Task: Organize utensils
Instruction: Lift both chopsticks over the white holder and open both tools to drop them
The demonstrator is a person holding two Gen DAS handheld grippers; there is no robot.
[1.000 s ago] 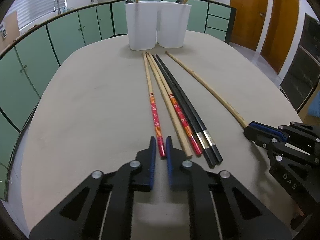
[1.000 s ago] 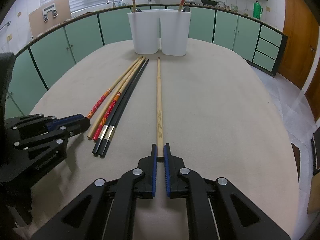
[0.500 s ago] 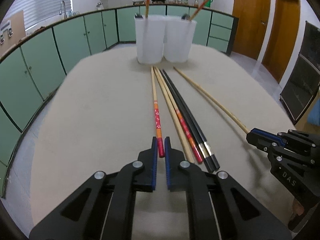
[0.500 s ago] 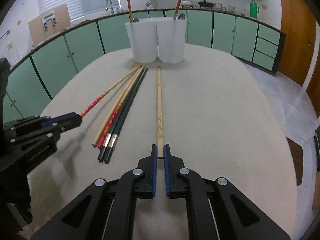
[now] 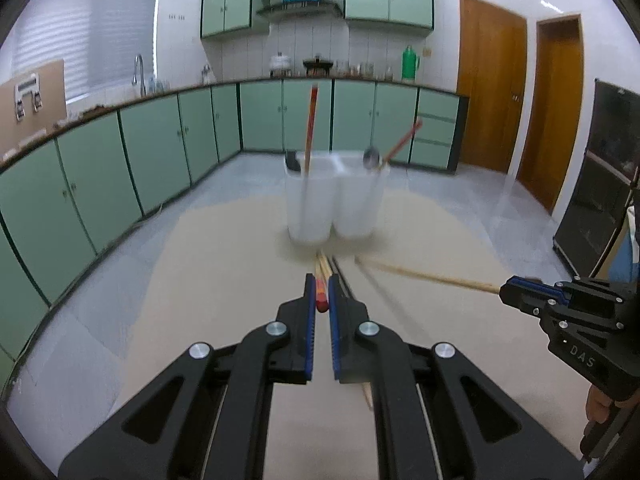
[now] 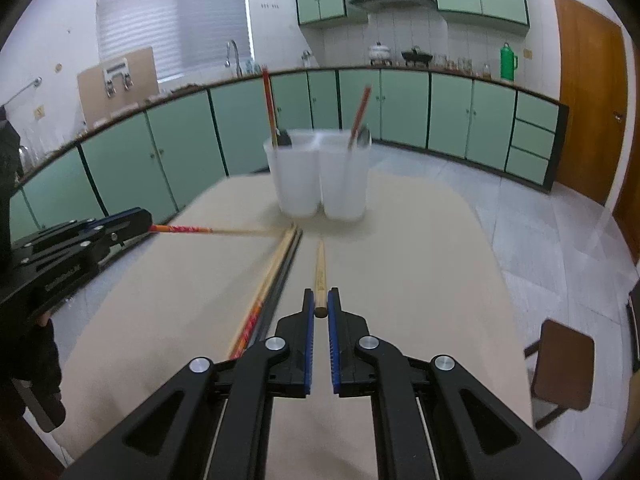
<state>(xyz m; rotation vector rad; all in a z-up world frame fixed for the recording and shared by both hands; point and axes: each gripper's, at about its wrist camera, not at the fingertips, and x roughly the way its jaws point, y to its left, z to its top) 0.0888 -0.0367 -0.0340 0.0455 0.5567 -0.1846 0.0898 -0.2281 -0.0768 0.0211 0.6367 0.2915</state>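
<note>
Each gripper pinches a chopstick's butt end—left gripper [image 5: 321, 300] the red-ended chopstick [image 5: 321, 297], right gripper [image 6: 320, 306] the plain wooden chopstick [image 6: 320, 276]—shafts running toward twelve o'clock, where the white holder [image 6: 318, 176] stands.

- The white holder [image 5: 336, 200] at 12 o'clock is motion-blurred in both views; its rim and the divide between its two cups smear, and the dark utensil heads inside cannot be identified.
- The loose chopsticks [image 6: 276, 276] on the table [image 6: 420, 280] streak together; their number cannot be counted, and their near ends vanish behind the right gripper [image 6: 321, 304].
- The red-ended chopstick [image 5: 321, 296] in the left gripper [image 5: 321, 294] shows only its butt; the shaft beyond is foreshortened.
- The plain chopstick [image 6: 320, 276] has markings too blurred to read.
- At 4 o'clock in the left view, a hand [image 5: 600, 404] is mostly hidden and cropped.
- Jars on the far counter [image 6: 452, 65] are too small to tell.
</note>
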